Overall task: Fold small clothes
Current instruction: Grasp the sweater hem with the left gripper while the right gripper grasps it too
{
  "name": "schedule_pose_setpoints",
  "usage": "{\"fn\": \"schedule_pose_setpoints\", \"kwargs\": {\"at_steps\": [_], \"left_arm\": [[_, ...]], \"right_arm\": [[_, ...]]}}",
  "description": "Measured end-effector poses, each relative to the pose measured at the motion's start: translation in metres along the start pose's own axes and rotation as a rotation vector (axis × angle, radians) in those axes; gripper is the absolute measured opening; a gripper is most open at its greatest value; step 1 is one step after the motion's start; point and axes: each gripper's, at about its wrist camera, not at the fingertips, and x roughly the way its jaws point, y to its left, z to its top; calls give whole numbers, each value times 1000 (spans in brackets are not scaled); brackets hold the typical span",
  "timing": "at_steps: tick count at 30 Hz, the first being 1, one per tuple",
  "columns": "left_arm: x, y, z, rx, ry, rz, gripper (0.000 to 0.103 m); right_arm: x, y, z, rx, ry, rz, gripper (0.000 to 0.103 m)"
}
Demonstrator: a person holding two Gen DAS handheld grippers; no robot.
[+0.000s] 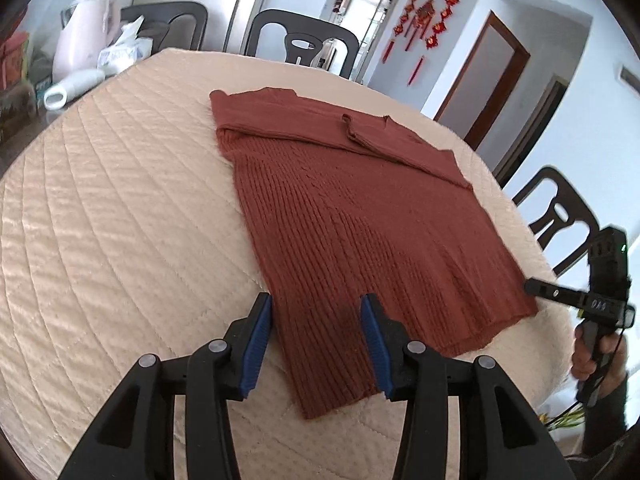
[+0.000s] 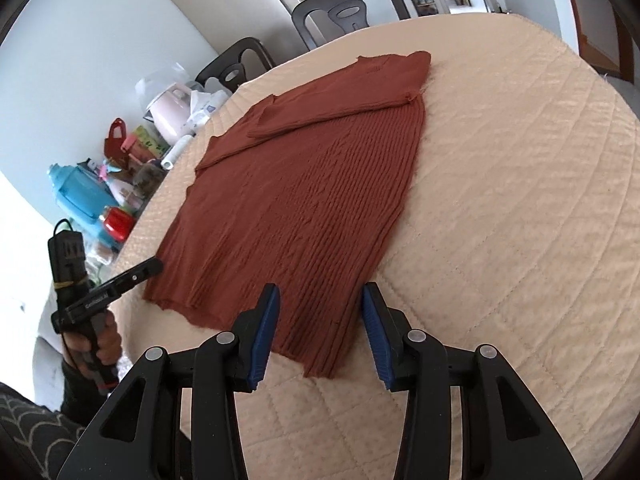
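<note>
Left wrist view
Sweater (image 1: 352,216): rust-brown ribbed knit, lying flat on the table, sleeves folded across the upper part in smoother fabric
Left gripper (image 1: 316,340): black arms with blue ridged pads, jaws apart, hovering over the sweater's near hem corner, pads not pressing the cloth
Right gripper (image 1: 540,286): black, held in a hand (image 1: 592,356) at the sweater's other hem corner; tips too small to judge here
Table cover (image 1: 120,220): cream quilted fabric with stitched diamond lines, slightly glossy
Room: pale walls, dark moulded chairs (image 1: 300,36), red hanging ornaments (image 1: 424,20), a pink kettle (image 1: 80,32)

Right wrist view
Right gripper (image 2: 320,336): same blue pads, jaws apart, straddling the near hem corner above the cloth
Sweater (image 2: 304,184): vertical ribs running to a slightly ragged hem
Left gripper (image 2: 154,266): dark, by the far hem corner
Clutter (image 2: 96,200): blue and red containers beyond the table's left edge
</note>
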Motion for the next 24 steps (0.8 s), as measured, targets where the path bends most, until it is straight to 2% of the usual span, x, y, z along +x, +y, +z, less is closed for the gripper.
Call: {"fn": "schedule_pose_setpoints", "kwargs": {"at_steps": [5, 9, 13, 15, 17, 19, 21, 24], "left_arm": [[0, 4, -1, -48, 10, -27, 41], [0, 3, -4, -58, 8, -43, 41], [4, 9, 3, -111, 11, -91, 41], [3, 13, 4, -129, -1, -85, 41], [2, 16, 5, -144, -5, -93, 41], [4, 17, 3, -152, -2, -102, 41], [6, 16, 2, -159, -1, -99, 37], [6, 20, 1, -188, 11, -114, 24]], "right_arm": [[1, 2, -2, 15, 13, 20, 43], [1, 0, -2, 38, 11, 38, 43], [5, -5, 1, 78, 13, 82, 41], [3, -5, 1, 82, 12, 79, 35], [1, -7, -1, 81, 11, 72, 18], [3, -8, -3, 78, 20, 61, 10], [3, -10, -4, 76, 17, 58, 9], [0, -12, -6, 76, 11, 56, 8]]}}
